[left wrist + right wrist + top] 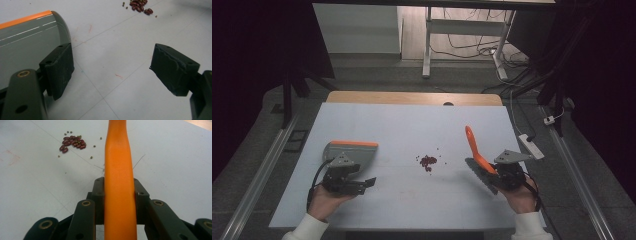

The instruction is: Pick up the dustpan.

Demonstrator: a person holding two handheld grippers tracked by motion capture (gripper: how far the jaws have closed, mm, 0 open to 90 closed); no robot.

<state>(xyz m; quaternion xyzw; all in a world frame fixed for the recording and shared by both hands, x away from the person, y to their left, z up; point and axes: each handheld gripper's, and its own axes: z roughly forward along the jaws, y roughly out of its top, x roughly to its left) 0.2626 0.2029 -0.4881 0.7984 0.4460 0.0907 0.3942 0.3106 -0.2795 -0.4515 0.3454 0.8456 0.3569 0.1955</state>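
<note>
A small pile of dark red beans [428, 161] [138, 5] [72, 142], with a few tiny green ones scattered around it, lies in the middle of the white table sheet [412, 130]. To its left lies a grey dustpan [352, 150] [25, 42] with an orange edge. My left gripper [368, 182] [112, 57] is open just in front of the pan; one jaw stands beside the pan's corner, and only bare sheet lies between the pads. My right gripper [498, 175] [118, 185] is shut on an orange handle [473, 145] [117, 157], which slants up and away, to the right of the beans.
A white power strip [531, 146] lies at the table's right edge with its cable running back. A wooden strip [412, 97] borders the far side. Beyond it are a desk frame [428, 45] and floor cables. Metal rails [262, 170] flank the table.
</note>
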